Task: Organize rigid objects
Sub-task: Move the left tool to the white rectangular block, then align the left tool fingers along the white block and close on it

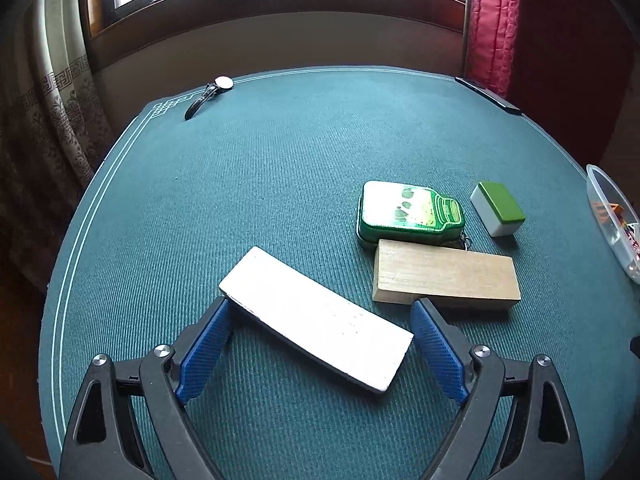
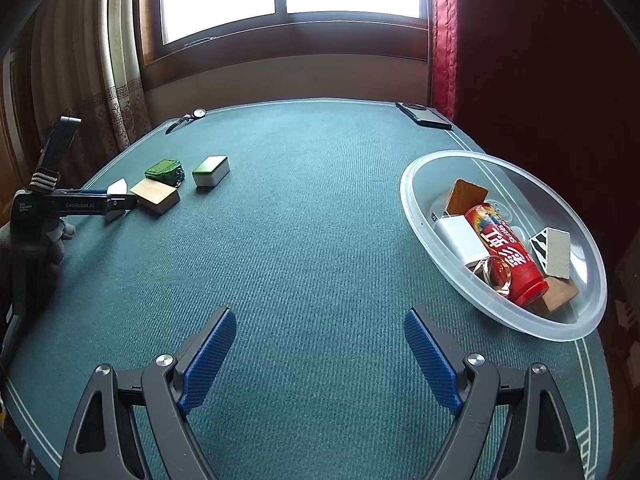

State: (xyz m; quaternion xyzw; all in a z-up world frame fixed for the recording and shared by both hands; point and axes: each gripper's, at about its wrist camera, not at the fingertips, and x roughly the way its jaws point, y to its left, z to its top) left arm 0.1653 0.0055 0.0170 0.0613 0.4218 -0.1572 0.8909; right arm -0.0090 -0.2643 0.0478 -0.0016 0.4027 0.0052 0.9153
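**White block between spread fingers, clear bowl part filled**

The left gripper (image 1: 320, 308) has its jaws spread wide. Its fingers (image 1: 204, 356) are faced with ribbed blue rubber on black plastic arms. A flat white block (image 1: 316, 320) lies slantwise in the gap, one end at 10 o'clock against the left pad, the other end at 4 o'clock just short of the right pad; whether either pad presses it I cannot tell. The block has a matte, chalky top and square edges.

At 1 o'clock from the fingers sits a pale wooden block (image 1: 444, 276), plain-grained and rectangular, its near corner just beside the right fingertip. Touching its far side is a green tin (image 1: 408, 212) shaped like a jar, glossy, with a key ring at its right end. Near that, at 2 o'clock, is a small tile (image 1: 498, 208), green on top and white beneath, with rounded corners. All rest on a teal ribbed table cloth (image 1: 280, 152) with white border lines. A wristwatch (image 1: 210, 94) lies at the far edge at 11 o'clock, a dark phone (image 1: 488, 96) at 1 o'clock.

The right gripper (image 2: 320, 340) is likewise wide apart, with nothing between its blue pads, over bare cloth. At 2 o'clock stands a clear plastic bowl (image 2: 420, 208), round and smooth-walled, holding a red can (image 2: 508, 256), a white box (image 2: 460, 242), a grey block (image 2: 558, 252) and brown wooden pieces (image 2: 466, 196).
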